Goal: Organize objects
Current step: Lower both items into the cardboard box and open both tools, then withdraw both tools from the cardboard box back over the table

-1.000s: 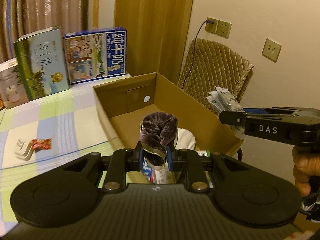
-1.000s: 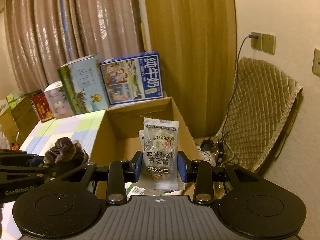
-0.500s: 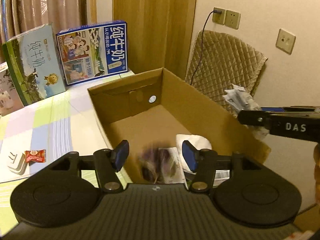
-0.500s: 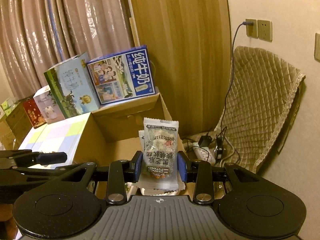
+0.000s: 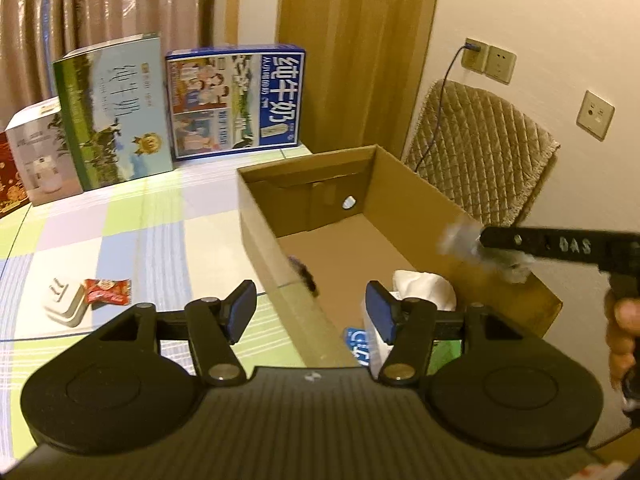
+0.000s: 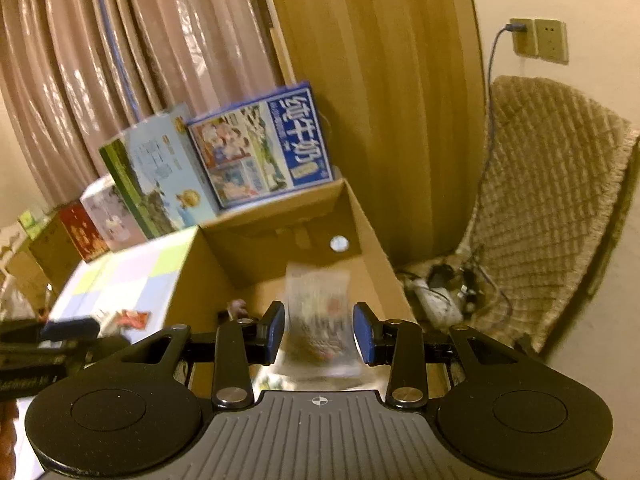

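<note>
One cardboard box (image 5: 420, 192) at the table's right edge; two milk cartons (image 5: 236, 100) behind. Left gripper (image 5: 312, 314) spread, empty; right gripper (image 6: 320, 332), lettered "DAS", released around one blurred snack packet (image 6: 318, 316) above the box.

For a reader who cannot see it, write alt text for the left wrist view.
The left gripper is open and empty over the near end of a cardboard box on a checked tablecloth. A red candy packet lies beside a white plug on its left; milk cartons stand behind.
</note>
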`<state>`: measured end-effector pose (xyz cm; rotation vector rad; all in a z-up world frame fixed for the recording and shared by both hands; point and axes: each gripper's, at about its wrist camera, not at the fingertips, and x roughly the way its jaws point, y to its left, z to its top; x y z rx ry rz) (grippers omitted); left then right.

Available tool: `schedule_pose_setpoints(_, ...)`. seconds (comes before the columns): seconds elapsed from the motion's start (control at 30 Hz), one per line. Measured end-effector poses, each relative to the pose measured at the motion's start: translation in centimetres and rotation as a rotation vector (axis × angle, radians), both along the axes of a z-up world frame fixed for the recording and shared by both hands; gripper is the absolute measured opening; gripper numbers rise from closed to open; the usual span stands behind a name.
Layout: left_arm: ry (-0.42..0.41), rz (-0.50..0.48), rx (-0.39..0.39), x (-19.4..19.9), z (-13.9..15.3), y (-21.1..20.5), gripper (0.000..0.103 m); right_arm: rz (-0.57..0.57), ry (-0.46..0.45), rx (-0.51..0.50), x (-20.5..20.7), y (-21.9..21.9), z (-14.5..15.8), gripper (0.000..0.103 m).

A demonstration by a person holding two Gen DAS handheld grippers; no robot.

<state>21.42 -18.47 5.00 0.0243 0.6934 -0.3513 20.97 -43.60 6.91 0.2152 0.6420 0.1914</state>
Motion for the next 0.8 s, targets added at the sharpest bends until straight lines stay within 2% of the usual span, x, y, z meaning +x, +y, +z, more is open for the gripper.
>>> schedule_pose_setpoints(0.03, -0.002, 0.005, 0.000, -0.2, 0.0, 0.4, 0.060, -0.007, 0.001, 0.014, 0.4, 0.0, 0.0, 0.051)
schedule_pose_setpoints(0.07, -0.005, 0.010, 0.002, -0.3, 0.0, 0.7, 0.062, -0.016, -0.001, 0.027, 0.5, -0.1, 0.0, 0.055)
schedule_pose_setpoints(0.13, -0.010, 0.019, 0.003, -0.6, -0.1, 1.5, 0.068, -0.018, -0.013, 0.035, 0.5, 0.1, 0.4, 0.055)
schedule_pose_setpoints(0.27, -0.005, 0.045, -0.007, -1.1, -0.1, 3.1, 0.071, -0.003, -0.028, 0.021, -0.4, 0.7, 1.3, 0.055)
schedule_pose_setpoints(0.33, -0.009, 0.058, -0.010, -1.6, 0.0, 3.8, 0.077, 0.004, -0.035, 0.016, -1.1, 1.1, 1.8, 0.056)
schedule_pose_setpoints(0.47, -0.017, 0.080, -0.007, -3.1, 0.3, 5.5, 0.084, 0.022, -0.060, 0.018, -2.6, 2.4, 3.2, 0.067)
schedule_pose_setpoints(0.8, -0.014, 0.186, 0.018, -7.5, 0.3, 12.8, 0.094, 0.164, -0.097, 0.010, -6.1, 9.8, 4.8, 0.079)
